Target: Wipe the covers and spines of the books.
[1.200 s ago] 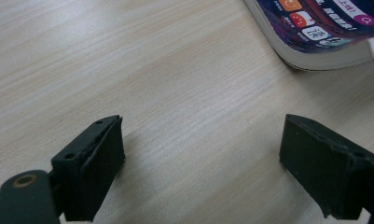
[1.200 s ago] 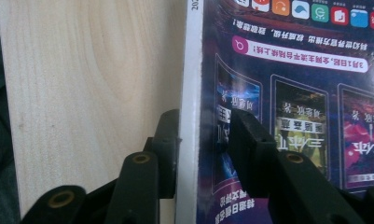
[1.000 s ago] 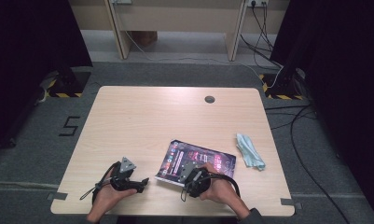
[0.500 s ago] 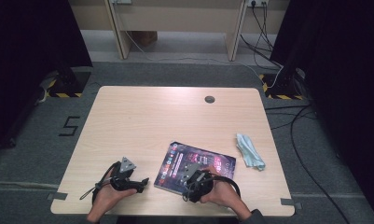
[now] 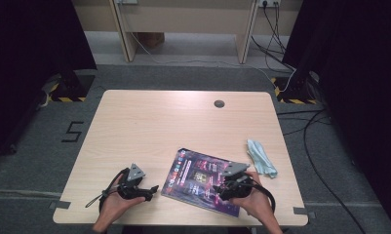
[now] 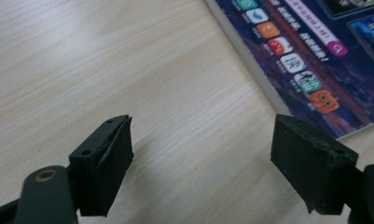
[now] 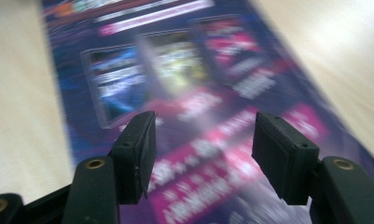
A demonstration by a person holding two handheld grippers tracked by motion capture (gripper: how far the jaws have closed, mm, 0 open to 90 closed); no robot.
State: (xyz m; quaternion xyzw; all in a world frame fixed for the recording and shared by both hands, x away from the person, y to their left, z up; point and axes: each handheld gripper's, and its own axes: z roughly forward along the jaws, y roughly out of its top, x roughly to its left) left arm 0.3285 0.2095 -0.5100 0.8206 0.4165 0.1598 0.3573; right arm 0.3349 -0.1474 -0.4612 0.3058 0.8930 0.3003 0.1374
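Magazine (image 5: 204,181) lies flat on worktop (image 5: 173,126), long axis diagonal (near-left to far-right), right hand-held gripper (image 5: 221,187) spread over it, left hand-held gripper (image 5: 151,191) spread beside it.

My two grippers, left gripper (image 5: 151,189) and right gripper (image 5: 217,187), are black, each with a grey three-cornered plate, brass-coloured screws, flat black pads (image 6: 107,158) and a trailing cable.
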